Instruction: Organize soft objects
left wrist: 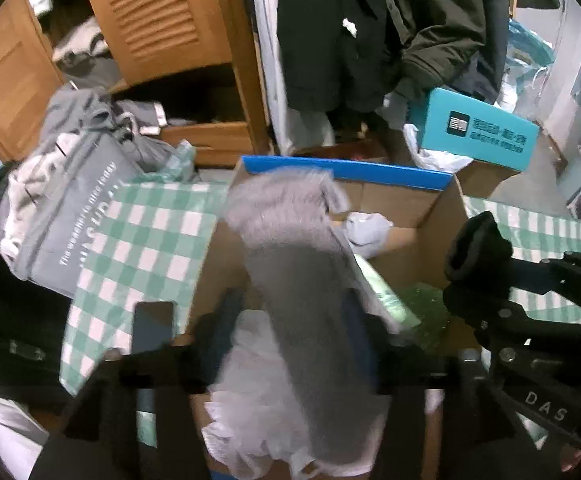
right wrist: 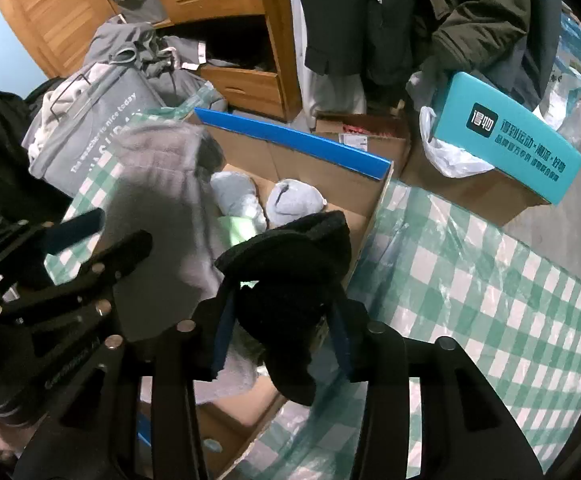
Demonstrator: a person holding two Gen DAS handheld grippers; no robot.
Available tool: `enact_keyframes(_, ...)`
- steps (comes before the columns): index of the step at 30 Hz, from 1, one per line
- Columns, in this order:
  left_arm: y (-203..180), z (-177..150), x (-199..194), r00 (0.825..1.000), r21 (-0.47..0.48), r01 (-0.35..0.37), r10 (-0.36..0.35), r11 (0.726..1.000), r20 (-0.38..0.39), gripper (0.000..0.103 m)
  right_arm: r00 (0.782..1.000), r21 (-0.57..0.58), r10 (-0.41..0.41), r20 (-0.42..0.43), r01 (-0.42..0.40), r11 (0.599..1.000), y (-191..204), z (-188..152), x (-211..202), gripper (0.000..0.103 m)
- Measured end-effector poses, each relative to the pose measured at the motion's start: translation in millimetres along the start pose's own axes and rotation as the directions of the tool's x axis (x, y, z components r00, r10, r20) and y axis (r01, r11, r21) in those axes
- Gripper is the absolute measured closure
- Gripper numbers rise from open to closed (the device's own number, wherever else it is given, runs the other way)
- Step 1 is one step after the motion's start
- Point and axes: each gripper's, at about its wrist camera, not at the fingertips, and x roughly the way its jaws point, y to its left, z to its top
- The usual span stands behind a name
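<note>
Beyond both sets of fingers, a wooden wardrobe with slatted doors is seen, and dark coats are hung beside it. Below and to either side of the fingers a green-and-white checked sheet is spread, with clear plastic laid over it. An open cardboard box with a blue-edged flap is set on that sheet, directly under and ahead of the fingers. Off to the left of the left fingers a grey bag with white lettering is stood, stuffed with pale clothing. Far ahead of the right fingers a teal box is propped at a tilt on a further carton. The left gripper is held over the box with its fingers spread. A grey fuzzy cloth, blurred, is seen between them over the box, and a clear gap is left between it and the left-hand finger, so it is not pinched. The right gripper is pointed down at the near wall of the box, and a black knitted piece is pinched between its blue pads, bunched above the fingertips and drooping below them. Inside the box, just ahead of the right fingers, two pale grey rolled bundles are laid side by side. A crumpled white plastic bag is seen beneath the left fingers, under the grey cloth.
</note>
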Motion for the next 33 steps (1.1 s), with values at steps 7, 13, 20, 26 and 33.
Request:
enact_keyframes(7,2.6,-0.1,-12.3,0.998,0.021,-0.056,0.055,0.998,0.035,0.023,0.999,0.018,-0.004,0.047,0.003,1.000,-3.6,2.2,-12.8,0.043)
enact_keyframes(13,5.2,-5.6,-19.4,0.999,0.018,-0.046,0.045,0.999,0.031,0.023,0.997,0.024,-0.031,0.077,0.029,0.999,-7.5,-0.4,-29.3,0.043)
enact_keyframes(20,5.8,-15.6,-38.6,0.999,0.036,-0.007,0.006,0.999,0.033,0.018,0.992,0.029,-0.056,0.111,0.053,0.998,-8.1,-9.6,-52.6,0.041)
enact_keyframes(26,4.3,-23.0,-58.2,0.998,0.059,-0.008,0.005,0.998,0.065,0.014,0.986,0.059,-0.090,0.141,0.082,0.995,-15.8,-20.9,-74.5,0.039)
enact_keyframes(33,-1.5,-23.3,-76.1,0.996,0.066,0.047,-0.052,0.997,0.075,0.009,0.977,0.068,-0.142,0.157,0.133,0.989,-21.5,-42.0,-94.0,0.039)
